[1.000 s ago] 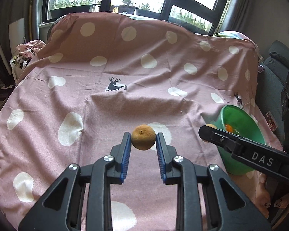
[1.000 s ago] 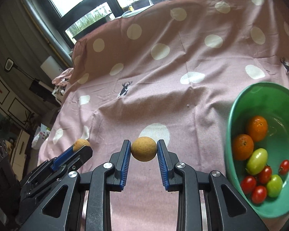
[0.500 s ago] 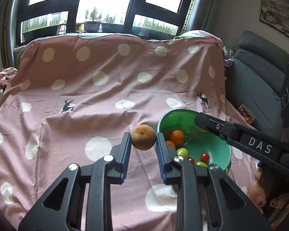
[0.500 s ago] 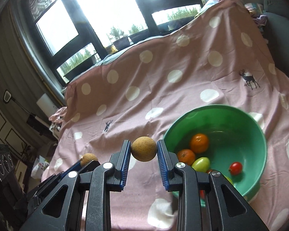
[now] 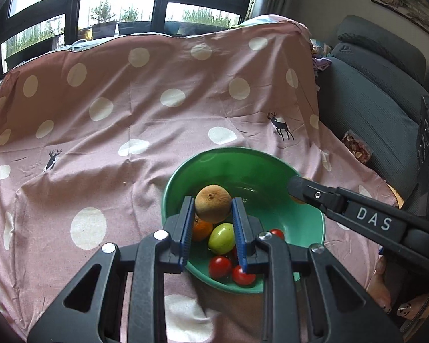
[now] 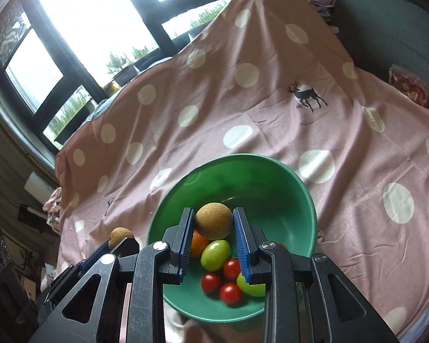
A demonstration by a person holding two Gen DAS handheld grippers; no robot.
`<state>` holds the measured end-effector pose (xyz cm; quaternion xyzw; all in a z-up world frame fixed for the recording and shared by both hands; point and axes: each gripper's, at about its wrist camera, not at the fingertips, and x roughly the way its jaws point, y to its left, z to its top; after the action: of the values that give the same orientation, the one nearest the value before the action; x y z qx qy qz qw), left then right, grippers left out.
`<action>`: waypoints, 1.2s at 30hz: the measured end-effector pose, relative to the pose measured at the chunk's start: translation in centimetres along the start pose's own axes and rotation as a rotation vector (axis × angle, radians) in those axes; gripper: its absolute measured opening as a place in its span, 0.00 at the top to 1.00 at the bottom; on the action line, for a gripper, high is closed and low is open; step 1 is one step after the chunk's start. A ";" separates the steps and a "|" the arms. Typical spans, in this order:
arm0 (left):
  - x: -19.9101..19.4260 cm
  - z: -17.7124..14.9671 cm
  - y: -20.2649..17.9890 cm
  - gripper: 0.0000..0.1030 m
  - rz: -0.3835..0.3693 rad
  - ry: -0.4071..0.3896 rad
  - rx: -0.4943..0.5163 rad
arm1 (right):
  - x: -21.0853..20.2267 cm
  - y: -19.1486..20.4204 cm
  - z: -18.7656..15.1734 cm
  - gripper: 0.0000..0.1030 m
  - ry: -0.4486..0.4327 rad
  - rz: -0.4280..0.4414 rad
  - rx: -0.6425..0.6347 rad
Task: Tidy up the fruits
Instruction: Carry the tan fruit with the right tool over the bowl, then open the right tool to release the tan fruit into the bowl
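Both jaw pairs grip: left gripper [image 5: 213, 208] and right gripper [image 6: 213, 220] each clamp a brown fruit [image 5: 213, 207] at frame centre, over the green bowl [image 5: 271, 160]. Step: delivery. Next: lower, then release without bruising the tomatoes [image 5: 220, 267].

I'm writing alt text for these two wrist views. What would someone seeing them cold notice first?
Front and centre in each view, a round tan-brown fruit is clamped between blue pads: the left gripper holds one fruit, the right gripper holds the other. Just below them sits a green bowl on a pink polka-dot cloth, already holding an orange, green tomatoes and red cherry tomatoes.
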<state>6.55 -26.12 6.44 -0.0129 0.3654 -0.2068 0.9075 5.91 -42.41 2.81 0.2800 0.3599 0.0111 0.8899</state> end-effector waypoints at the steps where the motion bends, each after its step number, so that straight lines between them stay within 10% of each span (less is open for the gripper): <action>1: 0.5 -0.1 -0.2 0.75 -0.004 0.013 0.005 | 0.2 -0.3 0.1 0.71 0.009 0.000 0.006; 21: 4.7 -1.7 -2.2 0.74 -0.012 0.164 0.041 | 2.5 -3.5 0.1 0.71 0.106 -0.057 0.077; 28: 3.1 -1.2 -2.2 0.21 -0.010 0.116 0.026 | 1.5 -3.7 0.4 0.39 0.076 -0.058 0.084; 36: 2.0 -0.7 -1.8 0.15 0.031 0.112 0.014 | -0.7 -3.1 0.9 0.29 -0.002 -0.094 0.056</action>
<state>6.74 -28.50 4.95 0.0110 0.4140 -0.1956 0.8889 5.42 -45.66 2.18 0.2878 0.3718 -0.0409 0.8816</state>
